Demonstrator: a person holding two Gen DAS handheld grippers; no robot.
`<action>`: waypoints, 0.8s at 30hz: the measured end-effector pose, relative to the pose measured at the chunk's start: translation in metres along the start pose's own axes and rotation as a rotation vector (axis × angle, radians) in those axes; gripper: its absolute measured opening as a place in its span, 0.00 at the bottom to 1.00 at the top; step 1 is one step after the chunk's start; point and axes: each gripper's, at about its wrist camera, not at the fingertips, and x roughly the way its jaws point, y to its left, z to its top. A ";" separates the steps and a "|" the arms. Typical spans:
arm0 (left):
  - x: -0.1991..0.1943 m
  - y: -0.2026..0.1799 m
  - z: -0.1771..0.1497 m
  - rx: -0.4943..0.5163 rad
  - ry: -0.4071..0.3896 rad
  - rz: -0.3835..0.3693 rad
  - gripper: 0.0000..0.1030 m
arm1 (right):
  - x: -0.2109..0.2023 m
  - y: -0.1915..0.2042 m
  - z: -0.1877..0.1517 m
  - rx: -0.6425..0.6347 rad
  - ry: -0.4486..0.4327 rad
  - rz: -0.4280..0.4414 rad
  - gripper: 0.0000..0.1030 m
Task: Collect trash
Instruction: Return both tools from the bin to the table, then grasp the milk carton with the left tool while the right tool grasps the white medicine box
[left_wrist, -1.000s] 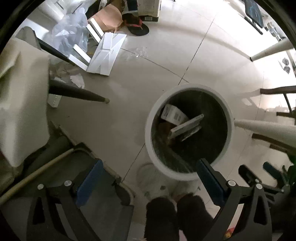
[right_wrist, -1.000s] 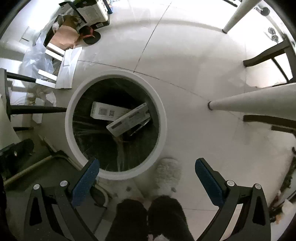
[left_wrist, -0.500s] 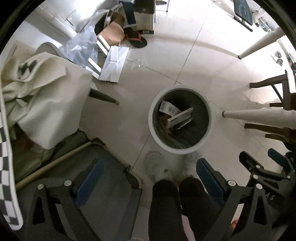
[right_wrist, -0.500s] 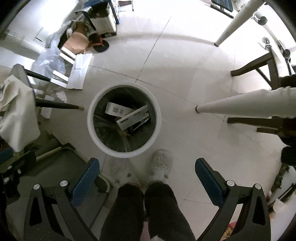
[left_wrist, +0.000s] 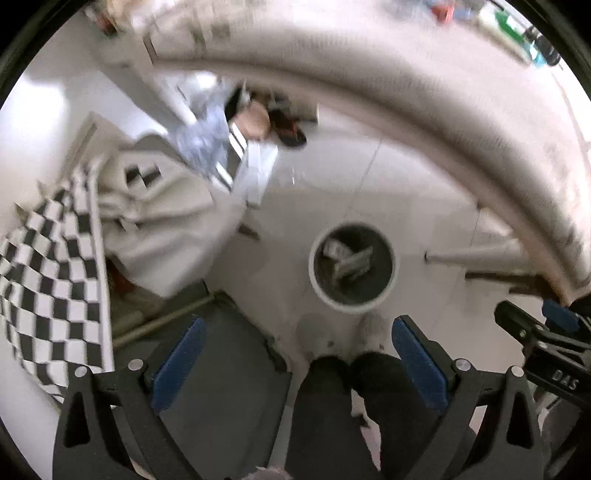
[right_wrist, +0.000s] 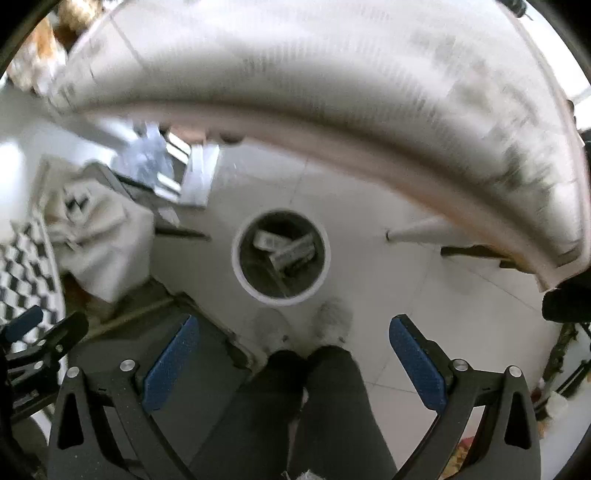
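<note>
A round white trash bin (left_wrist: 387, 291) stands on the tiled floor far below; it also shows in the right wrist view (right_wrist: 243, 280). Inside lie white boxes (left_wrist: 347, 256), also seen in the right wrist view (right_wrist: 284, 247). My left gripper (left_wrist: 295, 365) is open and empty, high above the floor. My right gripper (right_wrist: 291, 362) is open and empty too, at about the same height. The right gripper also shows at the right edge of the left wrist view (left_wrist: 543, 332).
A round white table edge (left_wrist: 424, 96) arcs across the top; it also shows in the right wrist view (right_wrist: 332, 85). A checkered cloth (left_wrist: 48, 280) and a beige cloth (left_wrist: 170, 221) lie left. Cardboard and plastic clutter (left_wrist: 240, 147) sits on the far floor. The person's legs (left_wrist: 347, 406) stand below.
Both grippers have risen well away from the bin, which now looks much smaller. The table edge has come into view at the top. Both stay open.
</note>
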 end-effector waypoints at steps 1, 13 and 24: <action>-0.011 -0.003 0.010 -0.002 -0.018 0.006 1.00 | -0.013 -0.002 0.010 0.019 -0.008 0.011 1.00; -0.064 -0.072 0.185 -0.029 -0.180 0.115 1.00 | -0.079 -0.062 0.212 0.022 -0.081 -0.009 1.00; -0.009 -0.130 0.304 -0.276 -0.078 0.159 1.00 | -0.008 -0.075 0.437 -0.415 0.027 -0.297 1.00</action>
